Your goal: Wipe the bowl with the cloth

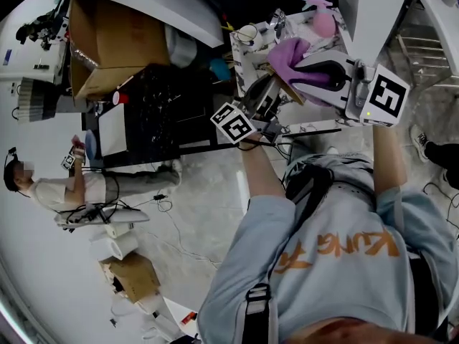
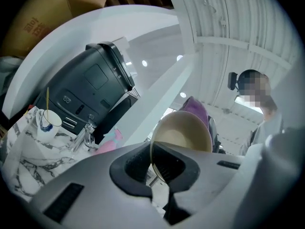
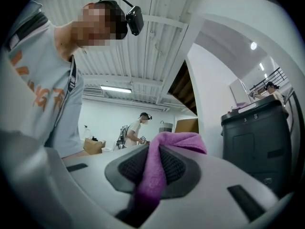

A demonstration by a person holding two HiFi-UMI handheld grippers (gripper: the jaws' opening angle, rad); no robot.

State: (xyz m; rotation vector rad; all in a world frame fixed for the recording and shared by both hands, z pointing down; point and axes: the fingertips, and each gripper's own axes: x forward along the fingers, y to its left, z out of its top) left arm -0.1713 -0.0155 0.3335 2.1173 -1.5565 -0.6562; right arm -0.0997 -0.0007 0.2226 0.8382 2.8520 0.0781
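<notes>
The bowl is being pinched by its rim in the raised left gripper. The cloth is being squeezed in the right gripper.

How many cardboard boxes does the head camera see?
2. A large open brown cardboard box at upper left; a smaller brown cardboard box on the floor, lower left. Others may be hidden.
</notes>
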